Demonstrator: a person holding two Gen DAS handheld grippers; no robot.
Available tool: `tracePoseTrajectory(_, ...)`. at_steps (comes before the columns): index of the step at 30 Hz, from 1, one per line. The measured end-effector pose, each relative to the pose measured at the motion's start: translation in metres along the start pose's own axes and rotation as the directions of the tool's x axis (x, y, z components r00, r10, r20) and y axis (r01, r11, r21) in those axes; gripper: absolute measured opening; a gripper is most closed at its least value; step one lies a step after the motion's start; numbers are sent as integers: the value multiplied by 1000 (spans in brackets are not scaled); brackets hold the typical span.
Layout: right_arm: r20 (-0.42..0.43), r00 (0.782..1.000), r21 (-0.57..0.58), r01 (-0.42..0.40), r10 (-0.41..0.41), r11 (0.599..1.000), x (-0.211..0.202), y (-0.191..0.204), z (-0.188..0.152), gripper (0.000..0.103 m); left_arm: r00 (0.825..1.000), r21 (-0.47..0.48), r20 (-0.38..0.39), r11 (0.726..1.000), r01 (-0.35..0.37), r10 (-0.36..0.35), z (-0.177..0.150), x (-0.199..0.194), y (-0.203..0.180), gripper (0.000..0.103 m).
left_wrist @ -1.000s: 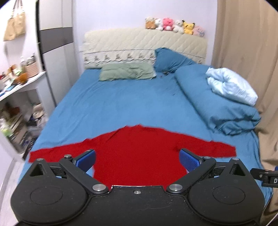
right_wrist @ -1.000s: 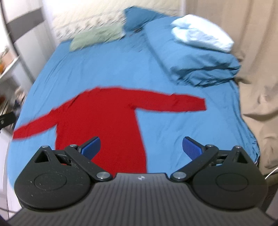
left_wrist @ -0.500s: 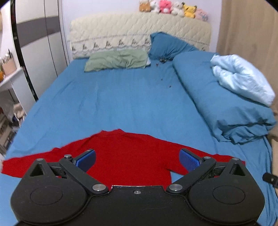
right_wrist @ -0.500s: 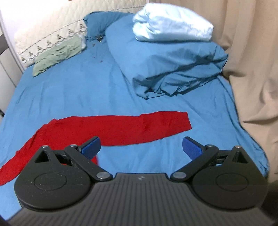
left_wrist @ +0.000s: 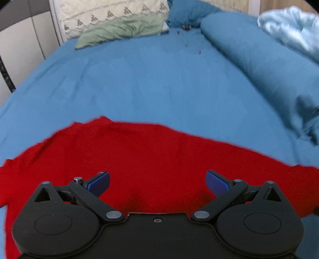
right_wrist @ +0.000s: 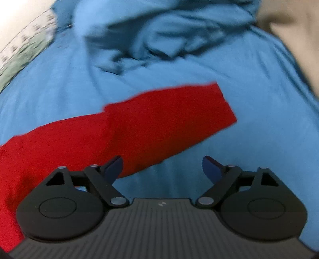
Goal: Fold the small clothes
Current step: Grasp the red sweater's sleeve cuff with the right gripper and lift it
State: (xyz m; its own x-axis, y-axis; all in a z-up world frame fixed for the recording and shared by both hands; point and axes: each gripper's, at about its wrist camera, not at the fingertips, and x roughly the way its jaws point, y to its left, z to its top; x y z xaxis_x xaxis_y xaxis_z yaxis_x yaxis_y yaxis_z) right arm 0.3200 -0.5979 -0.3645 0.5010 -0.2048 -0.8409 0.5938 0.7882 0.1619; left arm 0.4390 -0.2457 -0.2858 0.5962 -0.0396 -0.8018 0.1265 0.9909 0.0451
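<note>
A red long-sleeved top (left_wrist: pixel 151 159) lies spread flat on the blue bed sheet (left_wrist: pixel 151 79). My left gripper (left_wrist: pixel 157 182) hangs low over the top's body, its blue pads wide apart and nothing between them. In the right wrist view one red sleeve (right_wrist: pixel 159 119) stretches out to the right, its cuff end at the upper right. My right gripper (right_wrist: pixel 161 166) is just above the sheet at the sleeve's near edge; its jaws are closing a little but stand wide, with only sheet and the sleeve's edge beneath them. The left pad (right_wrist: pixel 114 166) overlaps the sleeve.
A rolled blue duvet (left_wrist: pixel 269 69) with a pale blue blanket (left_wrist: pixel 293 29) on it lies along the right. A green pillow (left_wrist: pixel 121 29) and a blue pillow (left_wrist: pixel 183 12) sit at the quilted headboard (left_wrist: pixel 109 14). A beige curtain (right_wrist: pixel 289 29) hangs at the right.
Both grippers have dropped fast toward the bed and moved forward; the red top and its sleeve now fill much more of each view. The right gripper's pads stand slightly closer.
</note>
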Motion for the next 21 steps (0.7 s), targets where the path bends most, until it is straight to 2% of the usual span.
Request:
tracePoseTrajectory(1,-3,1000,35,-3,3,999,11,-5,-2,90,1000,0,-8,1000,2,-2,-3,15,-1,103)
tracePoseTrajectory(4,24,1000,110,-19,17,994,30,-15,-5,87,999,-3,-33,1000,8,-9,-9,48,-4,103)
tracePoseTrajectory(7,83,996,127,-43,32,991,36,-17,-2,72,998,-2,-60,1000,19,-19,-14,71,-7,103)
tracePoseTrajectory(10,103,994,155,-49,33,987,40,-17,5,63,994,10,-104,1000,24,-23,-21,88,-10,103)
tracePoseTrajectory(14,108,994,173,-23,4,985,40,-13,12,52,993,13,-111,999,53,-51,-20,91,-3,103)
tracePoseTrajectory(18,124,992,187,-17,-6,982,33,-6,14,26,989,11,-122,996,83,-82,-15,96,4,103)
tracePoseTrajectory(21,155,988,178,-27,-1,984,20,8,19,25,986,23,-122,993,117,-114,-13,91,15,103)
